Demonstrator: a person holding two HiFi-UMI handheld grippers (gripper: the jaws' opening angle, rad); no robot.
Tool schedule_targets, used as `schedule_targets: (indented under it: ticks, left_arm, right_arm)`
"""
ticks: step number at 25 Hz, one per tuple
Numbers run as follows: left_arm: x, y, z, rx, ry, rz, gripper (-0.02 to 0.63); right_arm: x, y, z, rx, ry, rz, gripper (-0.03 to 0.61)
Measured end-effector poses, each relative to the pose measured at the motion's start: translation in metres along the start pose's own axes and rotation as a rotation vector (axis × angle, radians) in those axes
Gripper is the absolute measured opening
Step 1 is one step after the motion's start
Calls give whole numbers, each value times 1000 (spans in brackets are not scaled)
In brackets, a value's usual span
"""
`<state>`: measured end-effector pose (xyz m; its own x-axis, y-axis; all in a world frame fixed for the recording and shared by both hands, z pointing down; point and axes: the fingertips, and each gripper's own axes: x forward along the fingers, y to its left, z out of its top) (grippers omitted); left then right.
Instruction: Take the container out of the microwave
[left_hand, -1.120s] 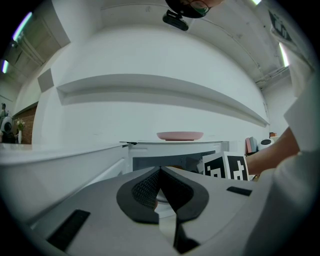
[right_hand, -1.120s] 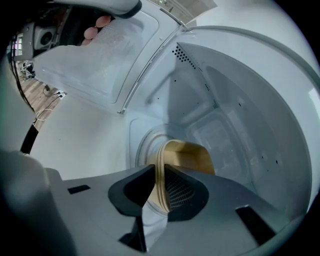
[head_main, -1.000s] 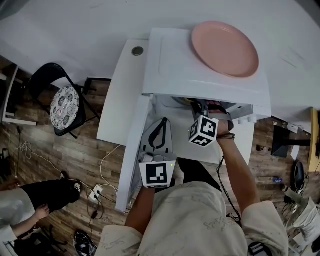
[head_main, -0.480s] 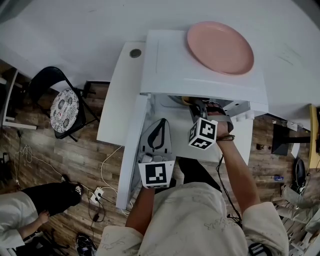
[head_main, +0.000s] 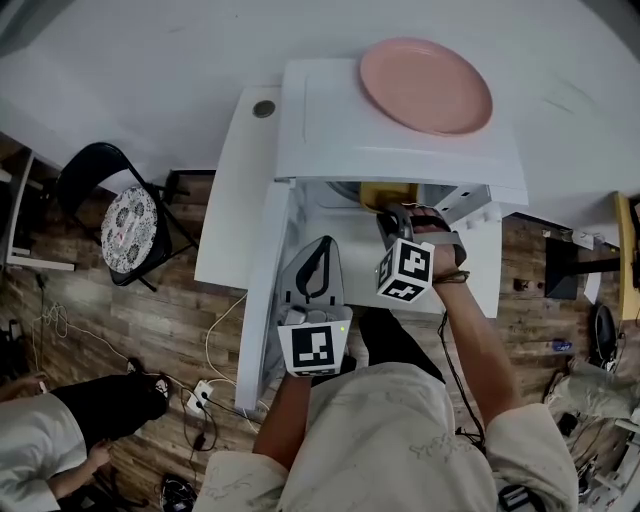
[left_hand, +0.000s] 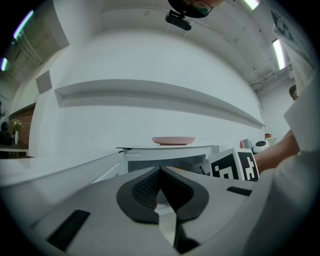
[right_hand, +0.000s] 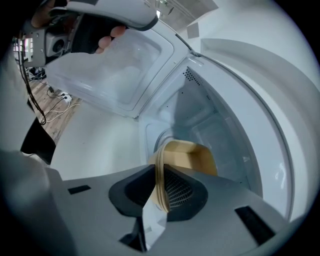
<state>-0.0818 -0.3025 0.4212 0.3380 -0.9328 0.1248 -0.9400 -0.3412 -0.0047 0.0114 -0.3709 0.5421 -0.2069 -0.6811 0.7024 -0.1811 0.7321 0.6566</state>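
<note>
While the right gripper (right_hand: 161, 187) has its jaws pinched narrow on the rim of the tan container (right_hand: 192, 157), the container sits at the mouth of the microwave (head_main: 320, 130). It's mostly inside the cavity w/ its near edge about at the opening. The left gripper (left_hand: 160, 172) is closed on nothing, pads together, hanging in front of the microwave beside the swung-open door (head_main: 262, 290). Judging by that, the pull-out is under way but not finished. Main risk: the grip is on one thin wall only, so the container could pivot or slip from the pads once its weight leaves the microwave floor, esp. if there's anything in it (contents can't be seen). Its far end may also drag on the microwave floor & catch the front lip, tipping it. Lifting too high would knock it against the microwave's ceiling, and a hard bump there could shake the pink plate (head_main: 425, 85) resting on top of the microwave. Swinging toward the door side on exit could hit the door or the left gripper. Straight out from the microwave, low & slow, looks safest.
</note>
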Motion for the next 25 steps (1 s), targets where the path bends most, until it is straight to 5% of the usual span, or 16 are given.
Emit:
schedule_targets:
  ticks: [25]
  left_arm:
    - [-55,-22,8,29,-42,-77,6]
  right_arm:
    - [-64,56,6,40,15,-9,63]
